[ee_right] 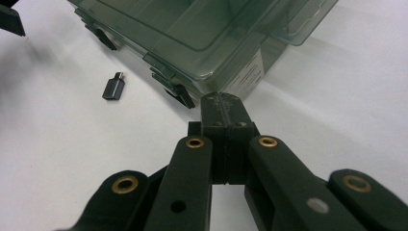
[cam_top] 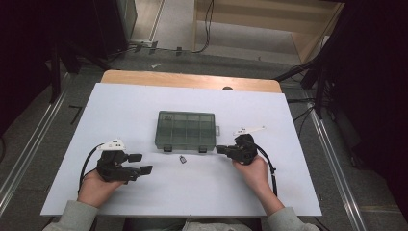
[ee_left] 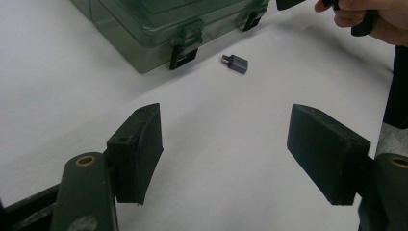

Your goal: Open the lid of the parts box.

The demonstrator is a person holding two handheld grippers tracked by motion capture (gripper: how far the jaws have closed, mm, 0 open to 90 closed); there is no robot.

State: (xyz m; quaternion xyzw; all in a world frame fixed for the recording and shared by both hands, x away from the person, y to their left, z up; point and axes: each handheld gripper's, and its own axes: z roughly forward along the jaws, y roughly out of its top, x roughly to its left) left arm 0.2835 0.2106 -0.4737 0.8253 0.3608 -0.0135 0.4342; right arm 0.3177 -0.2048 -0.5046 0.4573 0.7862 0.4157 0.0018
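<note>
Both forearms came in low over the white bench (cam_top: pixel 144 192). Left gripper (cam_top: pixel 137 163) had its jaws spread wide, nothing between them; right gripper (cam_top: pixel 222 149) had jaws clenched together, empty, tips near the latched front corner of the green compartment box (cam_top: pixel 185 130). Small grey adapter (cam_top: pixel 183 159) lay loose just in front of the box, between the grippers. Looked like pre-pick: next move probably calls for closing on the adapter or unlatching. Plenty of bare bench around, edges well off.
</note>
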